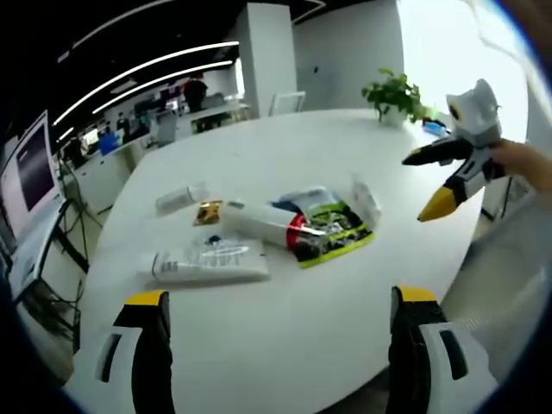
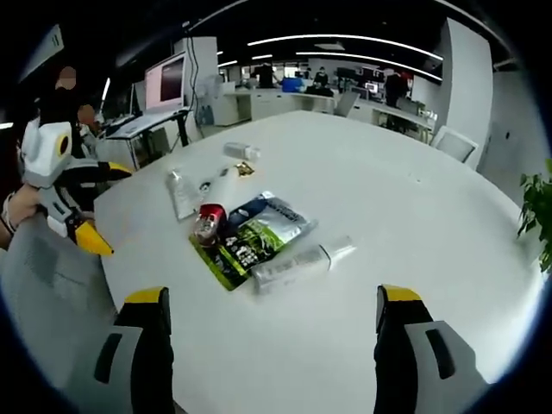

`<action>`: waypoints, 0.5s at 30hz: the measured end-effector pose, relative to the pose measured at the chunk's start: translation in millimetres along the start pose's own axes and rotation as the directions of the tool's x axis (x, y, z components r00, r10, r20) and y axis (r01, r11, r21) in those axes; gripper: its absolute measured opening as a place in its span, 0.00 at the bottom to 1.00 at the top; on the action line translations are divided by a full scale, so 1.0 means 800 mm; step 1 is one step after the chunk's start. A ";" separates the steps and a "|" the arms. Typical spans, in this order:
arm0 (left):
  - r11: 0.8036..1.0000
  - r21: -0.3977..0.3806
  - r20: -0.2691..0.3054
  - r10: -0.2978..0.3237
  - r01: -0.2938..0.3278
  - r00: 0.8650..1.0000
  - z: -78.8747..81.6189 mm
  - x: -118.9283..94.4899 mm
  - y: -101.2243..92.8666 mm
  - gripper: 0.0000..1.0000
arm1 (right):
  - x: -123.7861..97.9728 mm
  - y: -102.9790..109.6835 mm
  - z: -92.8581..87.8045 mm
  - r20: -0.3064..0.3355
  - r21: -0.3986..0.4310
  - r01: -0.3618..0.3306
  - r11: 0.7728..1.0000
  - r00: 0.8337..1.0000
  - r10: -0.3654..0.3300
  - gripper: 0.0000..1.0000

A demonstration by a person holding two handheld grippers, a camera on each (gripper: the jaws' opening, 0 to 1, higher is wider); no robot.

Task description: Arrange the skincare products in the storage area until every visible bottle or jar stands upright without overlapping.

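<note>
Scattered flat mid-table [image 1: 405, 147]: a white tube [image 1: 207, 263] at the near left, a red-capped bottle [image 1: 263, 224] across a green pouch [image 1: 332, 235], a small bottle [image 1: 181, 198] farther left. Left gripper [image 1: 280, 332] and right gripper [image 2: 272, 332] both hovering at the near edge, jaws wide apart, holding nothing. Potted plant [image 1: 395, 93] at the far side.

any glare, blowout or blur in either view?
Left gripper view: window blown out at top right behind the plant, table bright, pouch print smeared, labels unreadable. Right gripper view: evener light, ceiling strips streak, pouch foil glints; strong fisheye bend at the table edge.
</note>
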State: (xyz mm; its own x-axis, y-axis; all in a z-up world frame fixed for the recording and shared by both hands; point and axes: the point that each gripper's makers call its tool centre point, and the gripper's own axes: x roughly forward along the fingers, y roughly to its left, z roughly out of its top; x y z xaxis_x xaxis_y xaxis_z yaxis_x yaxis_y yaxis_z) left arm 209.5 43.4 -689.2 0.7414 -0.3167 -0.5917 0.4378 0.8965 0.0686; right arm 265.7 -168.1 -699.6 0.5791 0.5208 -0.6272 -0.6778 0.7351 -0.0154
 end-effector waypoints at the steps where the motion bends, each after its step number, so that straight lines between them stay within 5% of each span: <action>1: 1.000 0.000 -0.001 -0.002 0.002 1.000 0.000 0.000 -0.001 0.99 | 0.002 -0.001 0.000 -0.003 0.003 -0.001 1.000 1.000 0.001 0.98; 12: 1.000 -0.005 -0.006 -0.001 0.001 1.000 -0.003 0.000 0.002 0.99 | 0.024 -0.012 0.000 -0.028 0.038 -0.020 0.999 0.999 0.021 0.93; 15: 1.000 0.000 -0.006 0.001 -0.001 1.000 -0.003 0.000 0.002 0.99 | 0.030 -0.014 0.000 -0.040 0.053 -0.037 0.998 0.998 0.040 0.84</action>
State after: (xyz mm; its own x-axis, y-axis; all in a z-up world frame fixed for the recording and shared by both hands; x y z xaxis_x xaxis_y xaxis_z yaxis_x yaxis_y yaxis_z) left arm 208.9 45.6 -691.2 0.7388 -0.3143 -0.5961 0.4372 0.8967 0.0692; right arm 286.9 -163.8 -714.6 0.5331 0.5317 -0.6581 -0.6741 0.7370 0.0494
